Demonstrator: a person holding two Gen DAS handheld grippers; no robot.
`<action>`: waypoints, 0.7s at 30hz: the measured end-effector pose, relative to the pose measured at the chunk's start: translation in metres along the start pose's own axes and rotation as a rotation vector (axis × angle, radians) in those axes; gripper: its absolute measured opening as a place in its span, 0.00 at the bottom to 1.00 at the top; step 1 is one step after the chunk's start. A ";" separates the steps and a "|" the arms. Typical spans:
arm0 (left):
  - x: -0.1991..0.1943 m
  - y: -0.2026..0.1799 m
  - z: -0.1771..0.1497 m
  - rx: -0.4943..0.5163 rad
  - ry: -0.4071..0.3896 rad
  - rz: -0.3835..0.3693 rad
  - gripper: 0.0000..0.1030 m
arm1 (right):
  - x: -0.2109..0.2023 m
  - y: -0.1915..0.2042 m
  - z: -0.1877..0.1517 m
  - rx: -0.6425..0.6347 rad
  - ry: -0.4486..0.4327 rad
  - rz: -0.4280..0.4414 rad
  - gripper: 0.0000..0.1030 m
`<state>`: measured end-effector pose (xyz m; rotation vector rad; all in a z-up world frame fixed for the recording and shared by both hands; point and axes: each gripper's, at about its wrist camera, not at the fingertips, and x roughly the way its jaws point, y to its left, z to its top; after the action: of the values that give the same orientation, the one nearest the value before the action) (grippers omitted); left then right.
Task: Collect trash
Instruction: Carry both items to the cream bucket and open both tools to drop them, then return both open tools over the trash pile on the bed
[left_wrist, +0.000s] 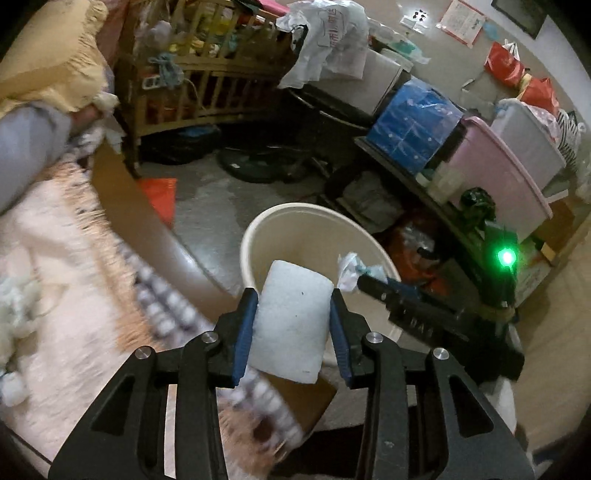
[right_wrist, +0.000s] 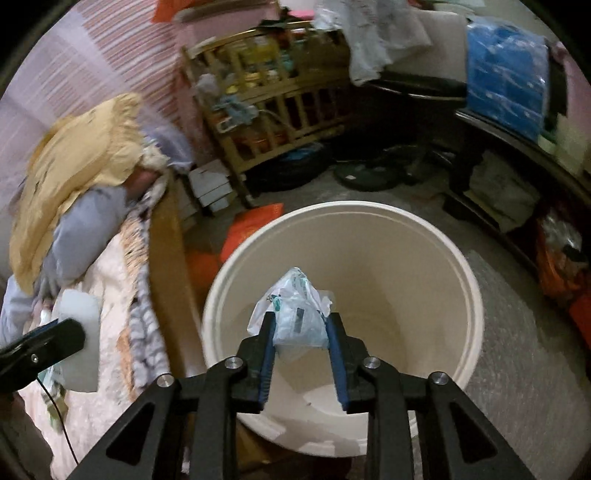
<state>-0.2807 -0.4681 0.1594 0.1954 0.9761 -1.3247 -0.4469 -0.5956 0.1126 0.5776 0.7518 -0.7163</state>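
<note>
Carrying two pieces of trash to the cream bucket, one in each gripper

Left gripper: fingers closed on a white foam block, held across its short sides; the block projects ahead of the fingertips over the near rim of the bucket. Judged light and stiff but easily dented, so a moderate squeeze at mid-length suits it. Right gripper: fingers pinch a crumpled clear plastic wrapper, which bulges above and ahead of the tips, directly over the bucket mouth. Judged very light, soft and slippery; best held by the bunched middle, as now. No earlier trash is evident inside the bucket; the bed lies left of both grippers
</note>
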 end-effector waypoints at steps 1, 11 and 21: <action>0.006 -0.001 0.002 -0.007 -0.001 -0.004 0.37 | 0.001 -0.005 0.002 0.012 -0.007 -0.011 0.30; 0.029 0.002 0.010 -0.037 -0.004 -0.025 0.57 | -0.002 -0.026 0.002 0.088 -0.037 -0.051 0.56; -0.015 0.023 -0.026 0.006 -0.066 0.222 0.57 | -0.001 0.013 -0.007 0.007 -0.030 0.005 0.56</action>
<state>-0.2716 -0.4339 0.1452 0.2555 0.8682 -1.1241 -0.4409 -0.5823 0.1117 0.5743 0.7204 -0.7221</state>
